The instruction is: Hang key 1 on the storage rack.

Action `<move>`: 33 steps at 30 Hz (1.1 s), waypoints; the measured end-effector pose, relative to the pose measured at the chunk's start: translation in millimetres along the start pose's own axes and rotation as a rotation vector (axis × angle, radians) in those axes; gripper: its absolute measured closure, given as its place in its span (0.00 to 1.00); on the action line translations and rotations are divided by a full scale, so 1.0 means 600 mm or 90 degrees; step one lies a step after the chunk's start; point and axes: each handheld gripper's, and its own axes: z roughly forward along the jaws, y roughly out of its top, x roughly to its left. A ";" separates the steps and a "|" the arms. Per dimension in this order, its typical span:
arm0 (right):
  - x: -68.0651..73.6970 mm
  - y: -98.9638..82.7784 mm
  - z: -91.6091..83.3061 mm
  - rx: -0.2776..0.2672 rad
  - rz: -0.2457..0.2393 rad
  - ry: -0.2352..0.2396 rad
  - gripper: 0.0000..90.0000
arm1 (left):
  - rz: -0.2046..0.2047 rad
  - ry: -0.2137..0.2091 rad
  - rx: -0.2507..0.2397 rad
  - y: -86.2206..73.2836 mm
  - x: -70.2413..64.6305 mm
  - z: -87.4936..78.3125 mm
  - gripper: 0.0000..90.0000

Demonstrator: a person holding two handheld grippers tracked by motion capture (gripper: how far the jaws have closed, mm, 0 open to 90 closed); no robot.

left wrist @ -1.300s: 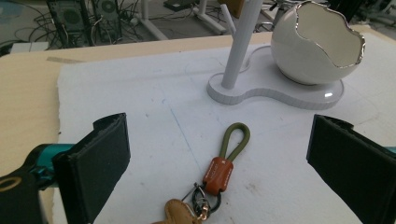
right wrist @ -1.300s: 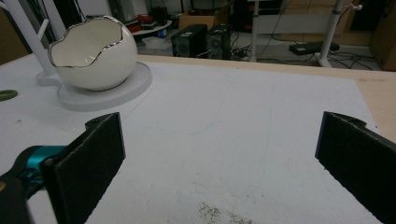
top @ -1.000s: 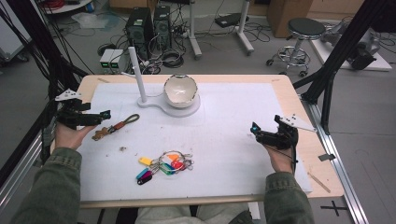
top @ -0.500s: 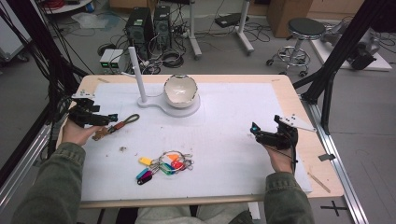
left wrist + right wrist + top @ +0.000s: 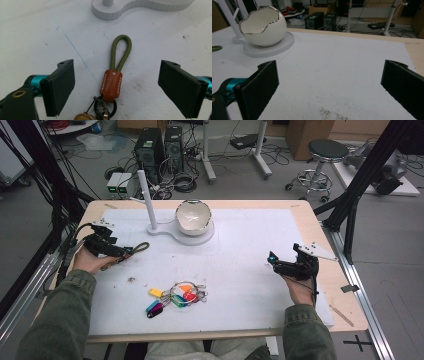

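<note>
A keychain with an olive cord loop (image 5: 121, 52) and a brown leather tab (image 5: 111, 84) lies flat on the white mat. My left gripper (image 5: 117, 91) is open, with one jaw on each side of the tab and not touching it. From above, the left gripper (image 5: 121, 253) sits at the mat's left over the keychain, and the cord loop (image 5: 141, 247) sticks out to its right. My right gripper (image 5: 276, 262) rests open at the right side of the mat. Its own view shows the right gripper (image 5: 329, 86) with only bare mat between its jaws.
A white eggshell-shaped bowl (image 5: 193, 216) sits on a white stand base (image 5: 170, 234) with an upright post (image 5: 146, 195) at the back centre. A bunch of coloured key tags on rings (image 5: 175, 297) lies near the front. The bowl (image 5: 263, 26) is far left of the right gripper.
My left gripper has moved right and forward from the mat's left edge until its jaws straddle the keychain. The right gripper has stayed put.
</note>
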 end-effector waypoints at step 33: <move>-0.003 -0.002 -0.004 -0.004 0.001 -0.006 0.01 | -0.021 -0.020 0.104 -0.015 0.018 0.035 0.75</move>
